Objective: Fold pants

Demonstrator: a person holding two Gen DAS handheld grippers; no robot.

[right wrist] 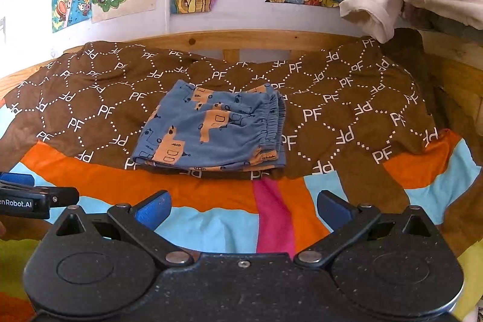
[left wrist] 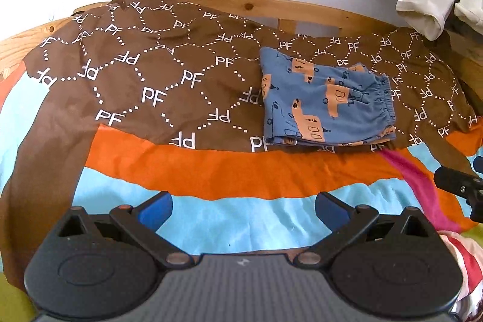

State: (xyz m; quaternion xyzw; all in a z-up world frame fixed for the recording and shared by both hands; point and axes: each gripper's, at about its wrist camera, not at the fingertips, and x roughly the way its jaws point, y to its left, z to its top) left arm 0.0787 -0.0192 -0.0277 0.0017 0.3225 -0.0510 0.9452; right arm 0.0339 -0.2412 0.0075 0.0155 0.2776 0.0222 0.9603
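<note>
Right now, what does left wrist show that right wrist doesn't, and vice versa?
Left wrist only: the right gripper entering at the right edge, and a red-and-white striped cloth at lower right.

Right wrist only: the left gripper at the left edge, with printed lettering on it.

Both: the folded blue pants resting on the brown PF-print cloth, the colourful bedspread, and open jaws holding nothing.

Both wrist views face the wall, low over the bed — sharing the folded pants (left wrist: 324,101).

pants (left wrist: 324,101) | blue, orange print | folded flat (waistband at right) | on brown cloth (left wrist: 151,74)
</note>
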